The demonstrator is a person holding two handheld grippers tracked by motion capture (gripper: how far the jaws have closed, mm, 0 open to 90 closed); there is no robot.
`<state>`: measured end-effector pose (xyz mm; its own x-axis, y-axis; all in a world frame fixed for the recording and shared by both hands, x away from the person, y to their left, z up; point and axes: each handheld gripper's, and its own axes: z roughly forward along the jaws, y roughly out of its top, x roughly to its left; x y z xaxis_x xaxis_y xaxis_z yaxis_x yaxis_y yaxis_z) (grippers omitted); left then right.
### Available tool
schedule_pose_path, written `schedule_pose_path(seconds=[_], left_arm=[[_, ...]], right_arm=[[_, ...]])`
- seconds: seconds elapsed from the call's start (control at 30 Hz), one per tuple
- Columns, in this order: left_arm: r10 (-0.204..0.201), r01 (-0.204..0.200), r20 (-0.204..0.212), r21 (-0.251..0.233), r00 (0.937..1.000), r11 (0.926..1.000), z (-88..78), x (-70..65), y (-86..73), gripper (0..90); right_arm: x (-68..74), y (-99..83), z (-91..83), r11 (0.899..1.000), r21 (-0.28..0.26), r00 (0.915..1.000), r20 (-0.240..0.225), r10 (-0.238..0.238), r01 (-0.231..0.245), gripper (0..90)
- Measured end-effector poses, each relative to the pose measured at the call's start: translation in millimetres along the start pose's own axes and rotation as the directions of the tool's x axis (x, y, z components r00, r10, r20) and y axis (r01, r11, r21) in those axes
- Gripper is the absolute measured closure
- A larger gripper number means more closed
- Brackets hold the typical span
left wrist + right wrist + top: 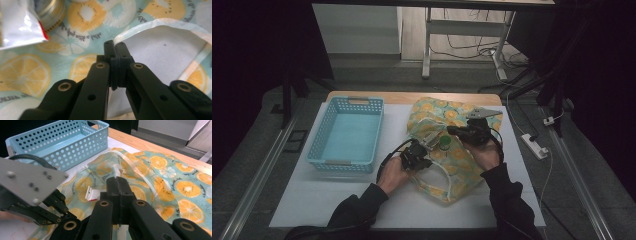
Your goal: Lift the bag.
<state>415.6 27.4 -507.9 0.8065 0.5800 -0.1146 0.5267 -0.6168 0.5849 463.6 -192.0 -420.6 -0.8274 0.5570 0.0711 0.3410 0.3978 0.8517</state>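
Working on the fruit-print bag (452,150), lying on the white mat (312,200) toward its right edge, w/ the blue basket (346,134) near the left edge, well apart from the bag. Judging the step: pulling the bag's mouth open from both sides, prob. to get at what's inside. Pinching the white rim (140,27) of the bag w/ the left gripper (115,45), jaws pressed together on that edge, white inside of the bag showing just right of the tips. Pinching a see-through strip at the bag's top w/ the right gripper (117,181), jaws pressed together too, cloth bunching around the tips. Sitting in the open mouth between the two grippers: a small green-topped thing (445,142), too small to name. Showing in the left gripper view: a gold-lid tin (51,11) and a white packet w/ a red edge (20,22), both resting on the print, near the top left. Next, prob.: spreading the two hands apart, slow & even, keeping both pinches tight so the rim isn't slipping out, lifting a bit so the mouth gapes wide. Watching for thin cloth sliding free of the tips.
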Motion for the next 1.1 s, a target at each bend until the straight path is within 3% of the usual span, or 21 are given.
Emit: schedule_pose_path(seconds=[0.2,0.47,0.73,1.1], left_arm=[[0.008,-0.008,0.019,-0.023,0.9998,0.9997,-17.2,-3.2,7.4,89.2],[-0.027,0.029,0.042,-0.040,0.9987,0.9988,-35.7,-0.5,14.0,89.2],[-0.015,0.019,0.071,-0.056,0.9974,0.9983,-54.3,3.6,16.0,89.2],[-0.037,0.053,0.142,-0.110,0.9892,0.9925,-86.8,15.8,25.5,89.2]], right_arm=[[6.4,5.2,-2.5,1.000,-0.011,0.9998,-0.015,-0.013,0.013,90.0],[8.9,11.3,-8.0,1.000,-0.023,0.9992,-0.039,-0.008,0.008,90.0],[14.9,13.2,-6.1,1.000,-0.006,0.9978,-0.064,-0.015,0.015,90.0],[21.7,26.8,-12.6,0.999,-0.019,0.9963,-0.080,-0.033,0.031,90.0]])
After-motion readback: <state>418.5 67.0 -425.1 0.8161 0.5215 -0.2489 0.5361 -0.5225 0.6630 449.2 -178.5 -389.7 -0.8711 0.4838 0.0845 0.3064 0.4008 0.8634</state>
